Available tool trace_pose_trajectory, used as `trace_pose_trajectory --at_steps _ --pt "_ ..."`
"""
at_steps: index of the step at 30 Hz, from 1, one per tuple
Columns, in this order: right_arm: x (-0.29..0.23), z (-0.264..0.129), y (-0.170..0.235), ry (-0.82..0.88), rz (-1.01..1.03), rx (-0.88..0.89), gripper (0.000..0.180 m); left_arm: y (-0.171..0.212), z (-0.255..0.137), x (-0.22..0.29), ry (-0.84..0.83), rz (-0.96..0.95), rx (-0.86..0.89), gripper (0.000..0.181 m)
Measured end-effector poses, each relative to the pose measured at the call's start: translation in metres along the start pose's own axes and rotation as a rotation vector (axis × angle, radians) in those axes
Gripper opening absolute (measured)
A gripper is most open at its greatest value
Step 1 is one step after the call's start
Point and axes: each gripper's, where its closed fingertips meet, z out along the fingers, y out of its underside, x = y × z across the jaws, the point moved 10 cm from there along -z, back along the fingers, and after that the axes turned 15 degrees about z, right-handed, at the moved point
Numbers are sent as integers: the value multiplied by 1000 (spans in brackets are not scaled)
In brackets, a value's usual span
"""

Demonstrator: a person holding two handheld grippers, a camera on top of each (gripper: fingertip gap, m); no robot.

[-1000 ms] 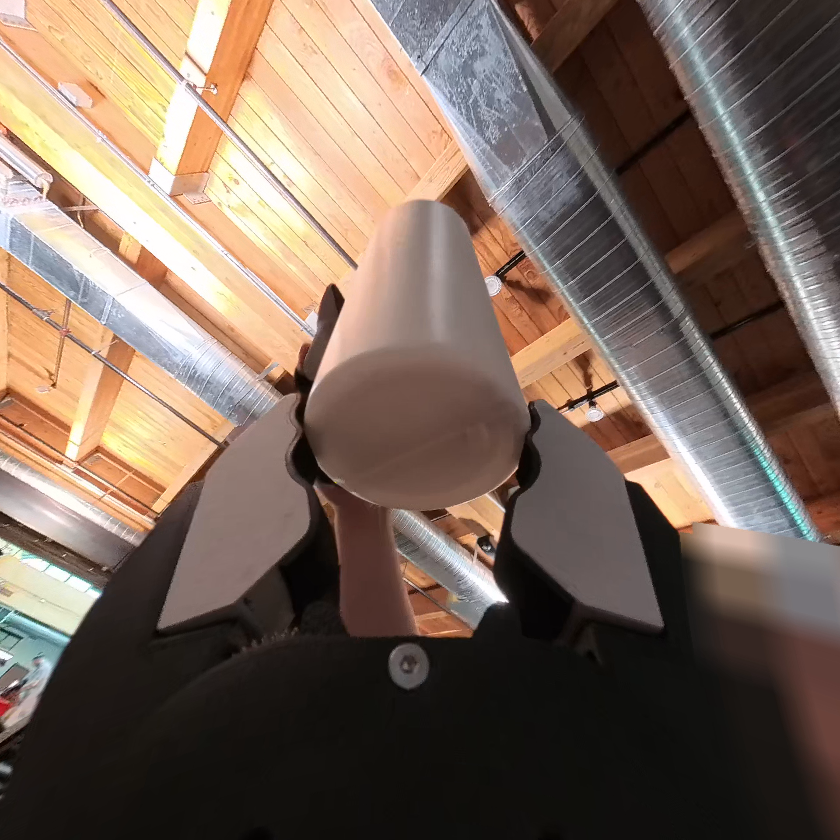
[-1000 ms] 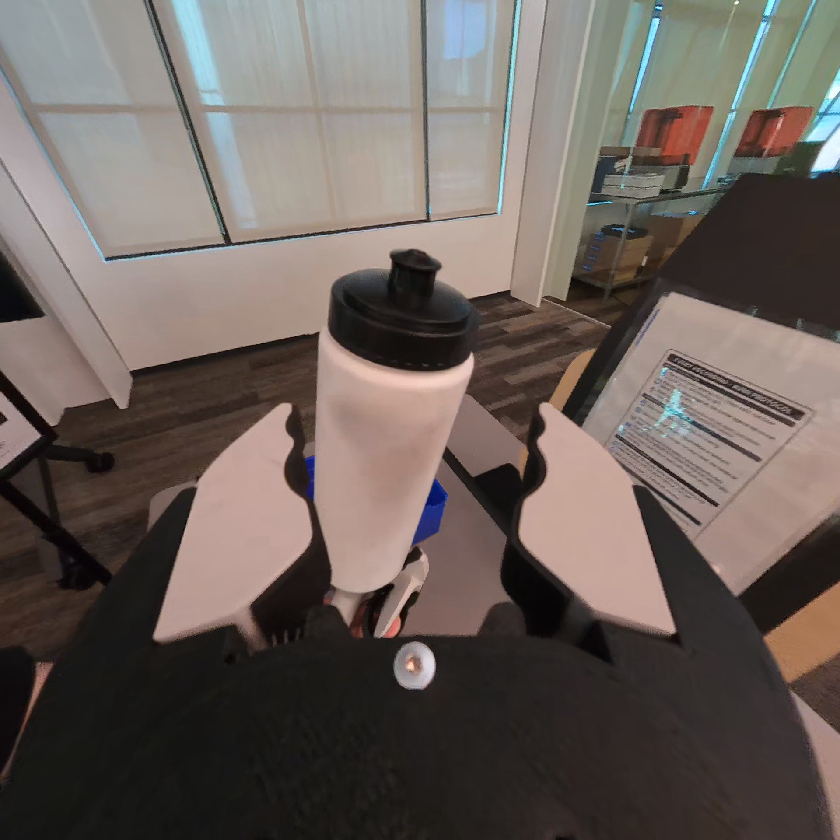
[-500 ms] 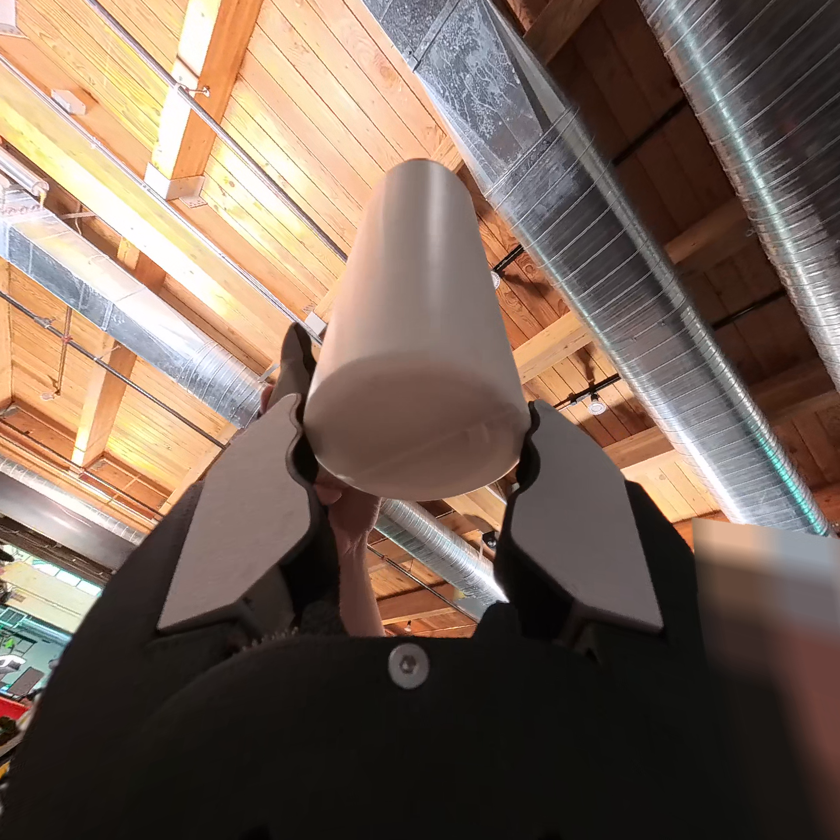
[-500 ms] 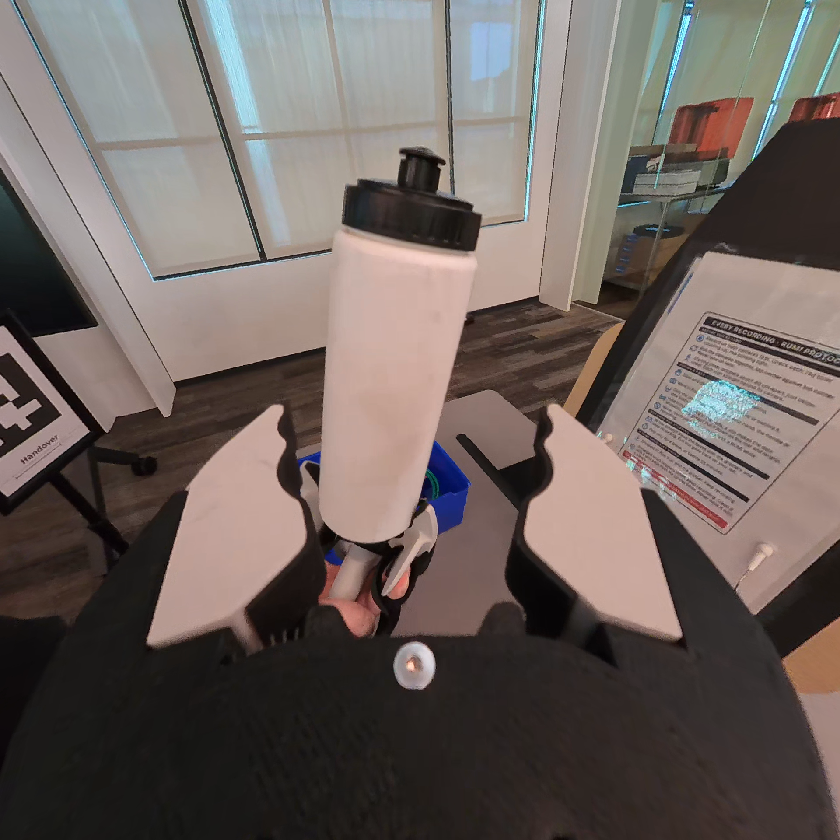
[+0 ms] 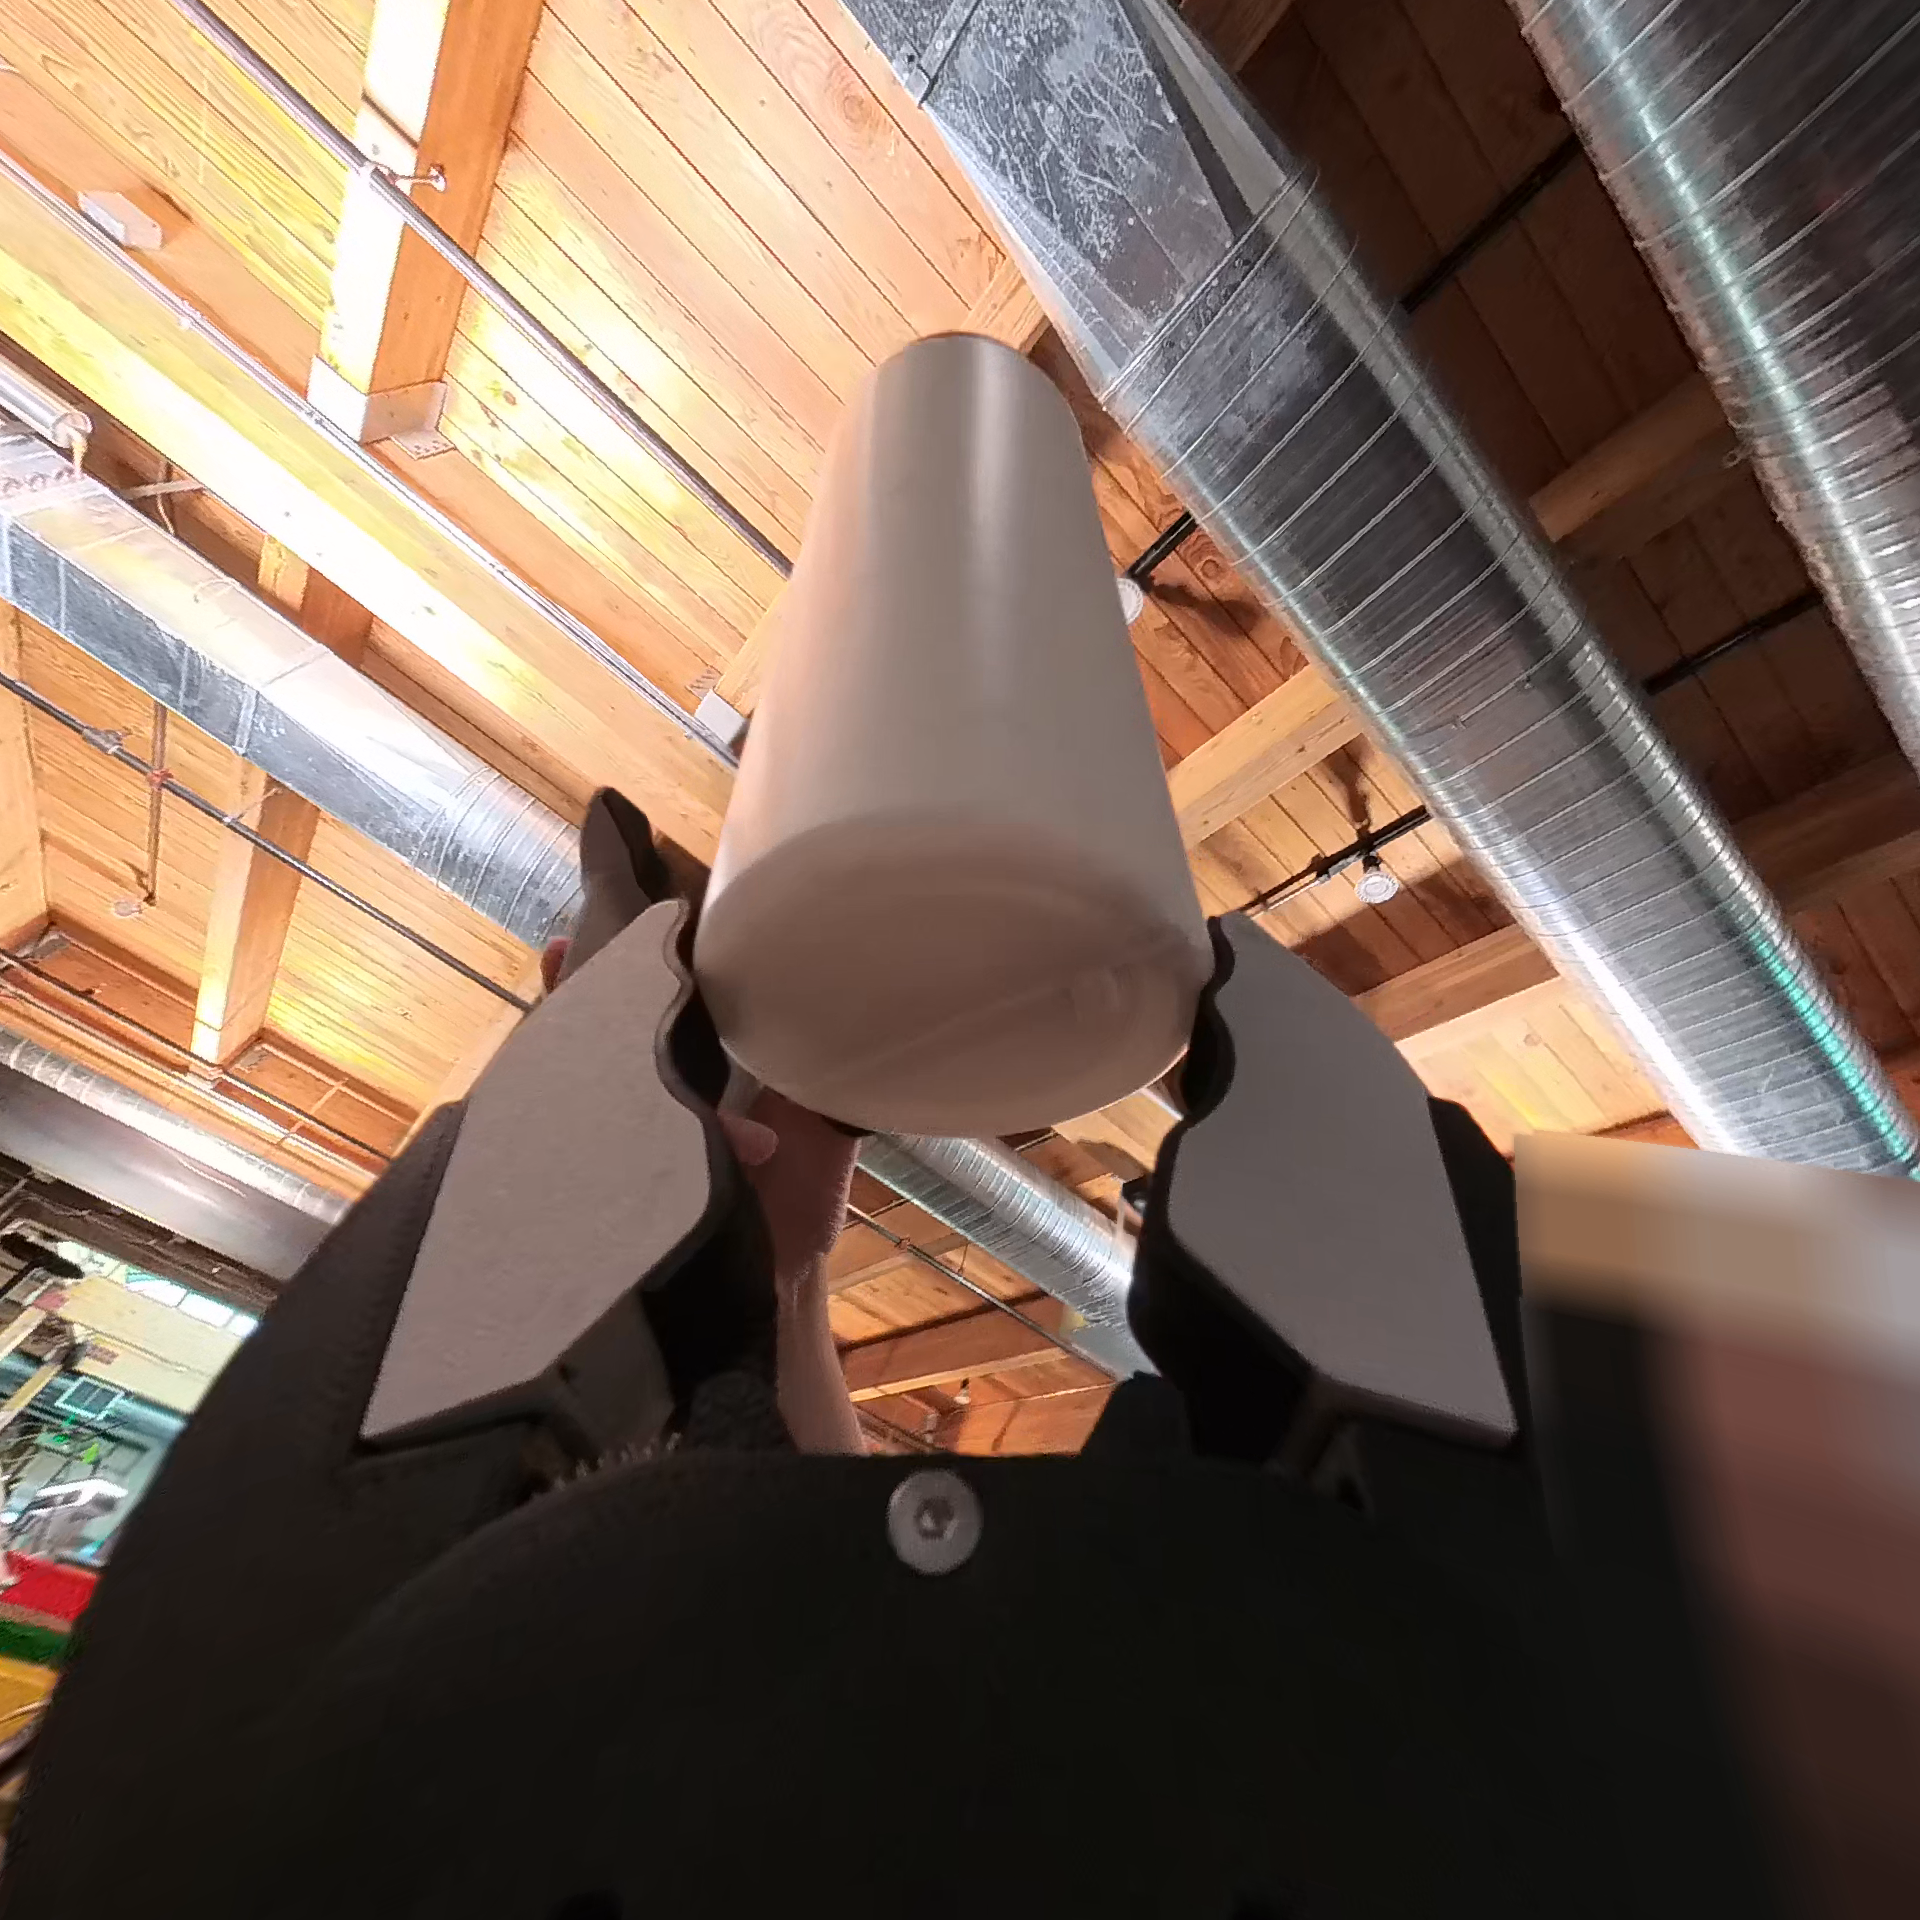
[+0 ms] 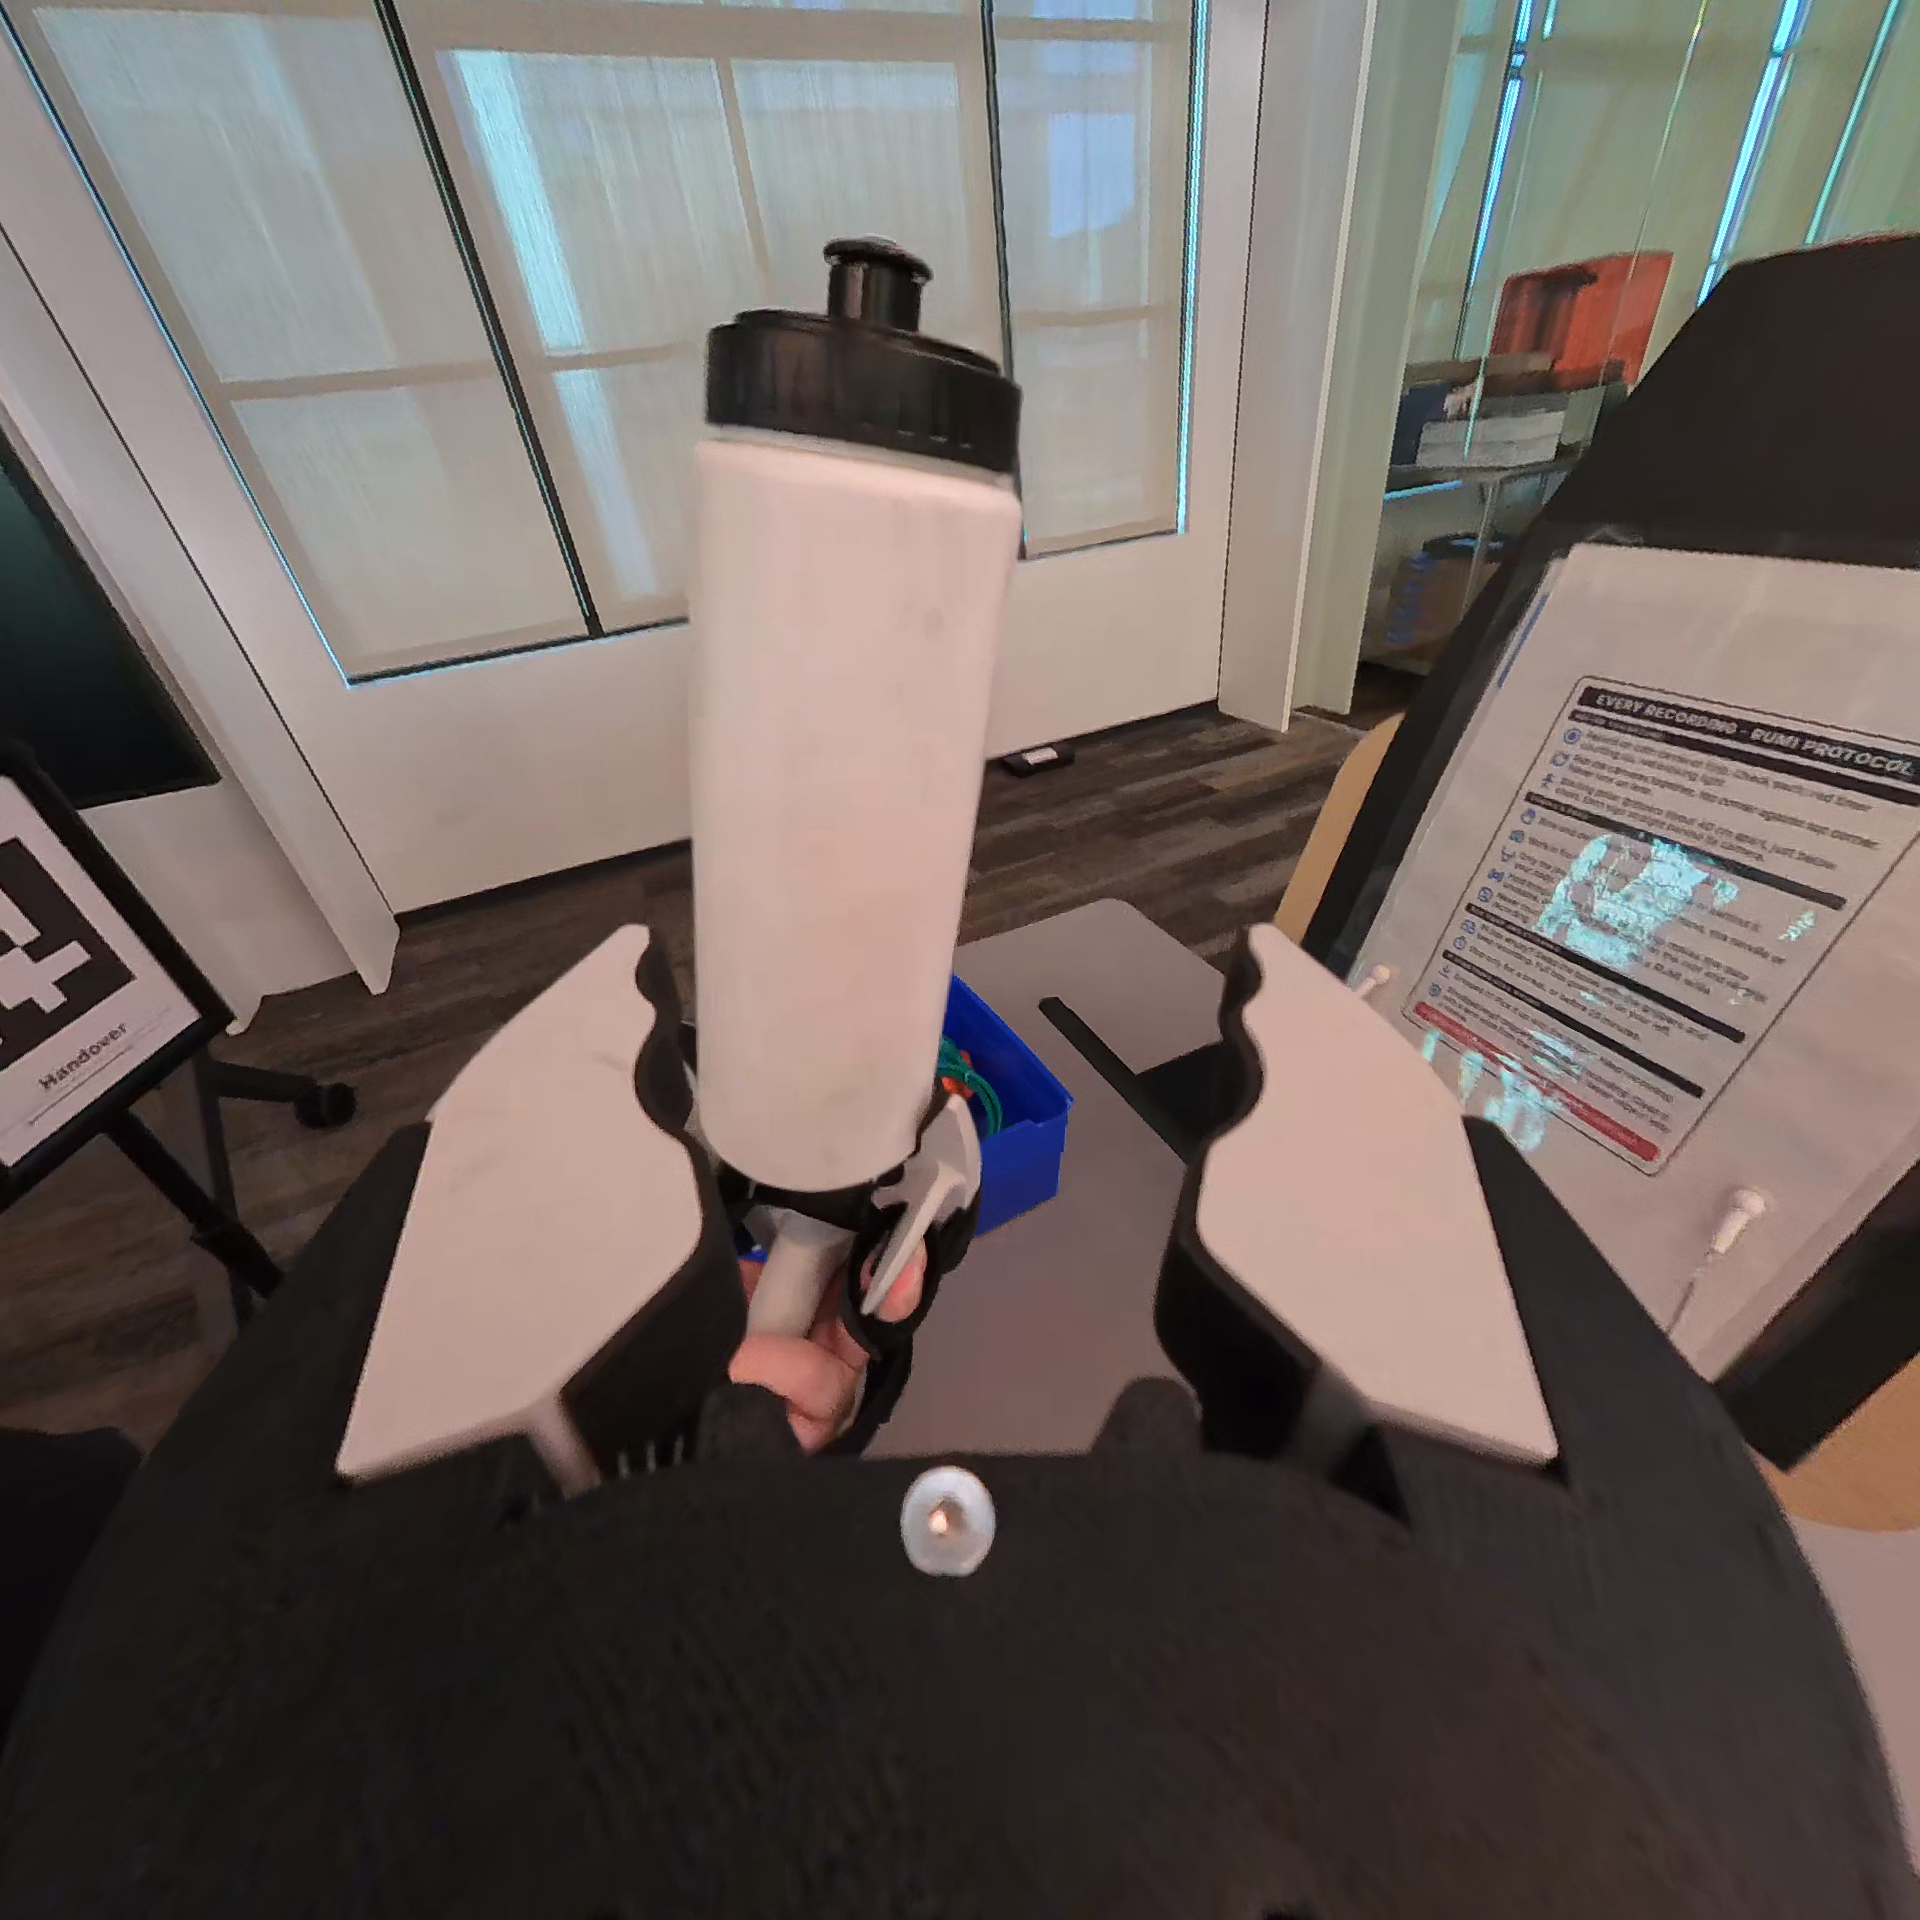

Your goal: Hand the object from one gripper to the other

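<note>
A white bottle (image 6: 842, 810) with a black cap stands upright in the right wrist view. My left gripper (image 5: 945, 987) is shut on its base, both fingers touching the bottle (image 5: 935, 779), and it points up at the ceiling. The left gripper also shows under the bottle in the right wrist view (image 6: 894, 1216), with a hand (image 6: 810, 1371) on it. My right gripper (image 6: 945, 977) is open around the bottle's lower part. Its left finger is close to the bottle and its right finger is well apart from it. One dark finger of it (image 5: 613, 852) shows beside the bottle in the left wrist view.
A blue bin (image 6: 1013, 1091) sits on a grey table (image 6: 1091, 956) behind the bottle. A board with a printed sheet (image 6: 1662, 935) stands at the right, a sign on a stand (image 6: 62, 987) at the left. Metal ducts (image 5: 1455, 623) run under the wooden ceiling. There is about 11 cm between the tips of the two grippers.
The bottle has risen and grown taller in the right wrist view, showing more of its length above the fingers. The right gripper stays open and has slid down toward the bottle's base.
</note>
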Motion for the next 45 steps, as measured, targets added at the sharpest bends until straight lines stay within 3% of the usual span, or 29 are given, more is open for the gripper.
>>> trace_pose_trajectory --at_steps 12,17,26,28,34,36,41,45 --pt "-36 38 44 53 102 -9 108 8 2 1 9 -6 -12 88" --pt "-36 52 59 144 50 36 108 8 4 3 23 -1 -19 88" --pt "-39 67 67 104 54 62 104 9 8 7 50 8 -40 88" --pt "-41 64 66 33 32 80 79 11 10 9 62 8 -50 88" --pt "-37 56 64 -40 54 75 79 9 14 12 40 94 -123 87" --pt "-32 49 61 -50 68 95 79 6 14 11 8 119 -150 108" --pt "-17 24 50 -51 87 117 79 -10 -1 -6 -66 128 -209 124" --pt "-4 2 55 -106 180 105 79 -42 -19 -12 -169 216 -238 119"
